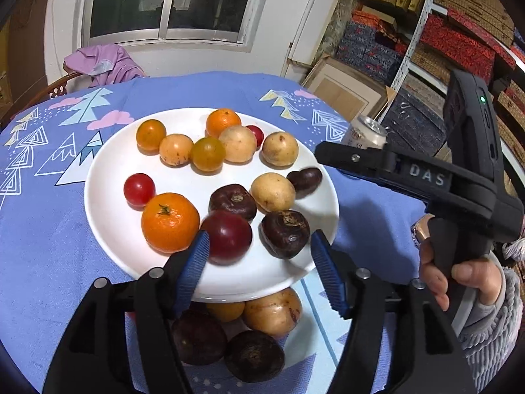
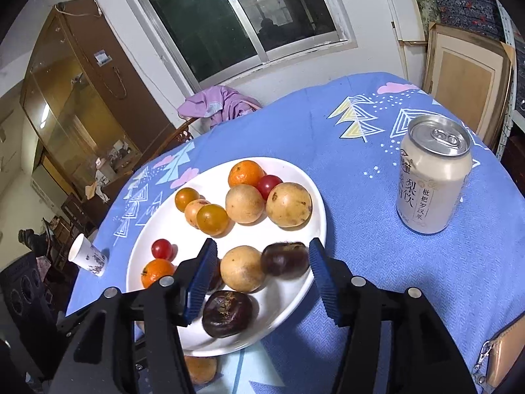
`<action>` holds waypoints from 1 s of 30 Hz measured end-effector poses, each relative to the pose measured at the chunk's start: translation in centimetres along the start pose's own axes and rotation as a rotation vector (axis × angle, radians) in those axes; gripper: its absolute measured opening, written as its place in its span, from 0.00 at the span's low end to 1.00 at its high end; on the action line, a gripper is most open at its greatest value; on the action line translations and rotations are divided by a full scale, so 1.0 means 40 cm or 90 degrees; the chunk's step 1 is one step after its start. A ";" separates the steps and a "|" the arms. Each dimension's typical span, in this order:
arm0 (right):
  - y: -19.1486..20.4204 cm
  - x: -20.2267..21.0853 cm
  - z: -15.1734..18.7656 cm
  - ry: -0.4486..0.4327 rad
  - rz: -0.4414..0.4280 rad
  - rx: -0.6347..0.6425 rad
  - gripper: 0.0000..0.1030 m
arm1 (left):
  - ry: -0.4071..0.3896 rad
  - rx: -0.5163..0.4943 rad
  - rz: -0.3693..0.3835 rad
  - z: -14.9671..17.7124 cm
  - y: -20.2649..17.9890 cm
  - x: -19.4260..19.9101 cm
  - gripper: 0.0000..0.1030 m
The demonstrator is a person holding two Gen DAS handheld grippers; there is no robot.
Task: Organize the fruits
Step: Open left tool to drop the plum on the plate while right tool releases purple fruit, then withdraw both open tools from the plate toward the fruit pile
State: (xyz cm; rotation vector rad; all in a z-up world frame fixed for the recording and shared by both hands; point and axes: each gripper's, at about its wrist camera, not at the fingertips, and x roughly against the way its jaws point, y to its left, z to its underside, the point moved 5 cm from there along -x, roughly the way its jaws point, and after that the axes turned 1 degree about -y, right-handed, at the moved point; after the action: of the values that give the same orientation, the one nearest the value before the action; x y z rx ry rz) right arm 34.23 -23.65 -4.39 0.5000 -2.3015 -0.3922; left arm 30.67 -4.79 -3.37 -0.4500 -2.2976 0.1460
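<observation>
A white plate point(image 1: 108, 216) point(image 2: 144, 262) on the blue tablecloth holds two tangerines point(image 1: 170, 221), red and orange cherry tomatoes point(image 1: 139, 188), pale round fruits point(image 1: 273, 192) and dark water chestnuts point(image 1: 233, 201). My left gripper point(image 1: 259, 246) is open over the plate's near rim. A blurred dark-red tomato point(image 1: 228, 236) lies by its left pad and a chestnut point(image 1: 285, 234) sits between the jaws. My right gripper point(image 2: 262, 252) is open too. A blurred chestnut point(image 2: 283, 259) and a pale fruit point(image 2: 241, 272) lie between its jaws.
Several loose fruits point(image 1: 272, 312) lie on the cloth in front of the plate, under the left gripper. A drink can point(image 2: 433, 177) stands right of the plate. A paper cup point(image 2: 87, 256) stands at the left table edge and a tan wallet point(image 2: 505, 354) at the right.
</observation>
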 end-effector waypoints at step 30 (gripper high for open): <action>0.217 0.126 0.364 0.097 -0.035 0.259 0.71 | -0.034 -0.027 -0.191 0.193 0.117 0.139 0.91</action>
State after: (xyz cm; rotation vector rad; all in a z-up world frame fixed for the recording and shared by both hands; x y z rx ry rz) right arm 18.41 -16.44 -7.69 0.7665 -2.2242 0.0931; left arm 22.87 1.83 -6.06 -0.1204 -2.3936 -0.0400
